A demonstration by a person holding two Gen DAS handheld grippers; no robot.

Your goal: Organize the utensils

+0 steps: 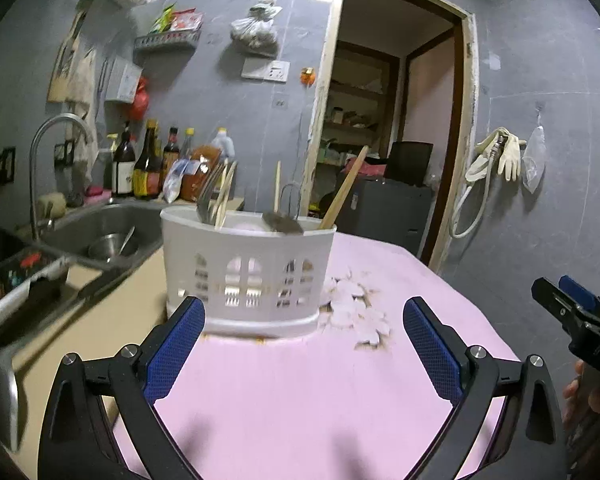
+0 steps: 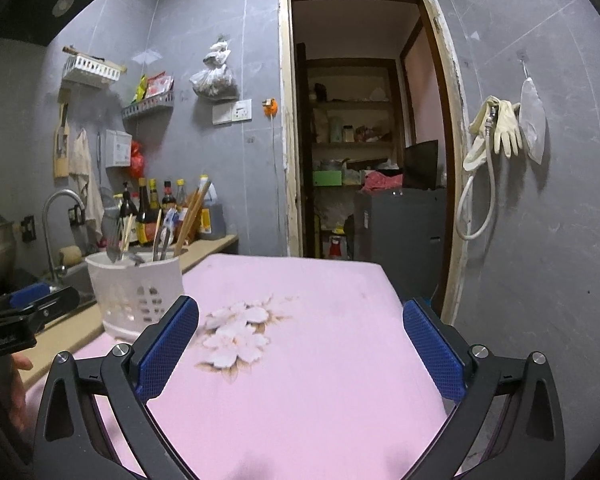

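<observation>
A white slotted utensil basket (image 1: 247,276) stands on the pink cloth (image 1: 300,392), holding forks, chopsticks (image 1: 277,190), a wooden handle (image 1: 346,188) and a dark spatula head (image 1: 283,224). My left gripper (image 1: 303,320) is wide open just in front of the basket, nothing between its blue pads (image 1: 176,348). In the right wrist view the same basket (image 2: 136,294) sits at the left. My right gripper (image 2: 300,320) is wide open over the cloth's flower print (image 2: 238,336) and holds nothing. The right gripper (image 1: 572,304) also shows at the left view's right edge.
A steel sink (image 1: 100,232) with a bowl and a tap (image 1: 56,160) lies to the left, with sauce bottles (image 1: 148,164) behind it. An open doorway (image 2: 364,140) lies beyond the table's far edge. Gloves and a hose (image 2: 496,132) hang on the right wall.
</observation>
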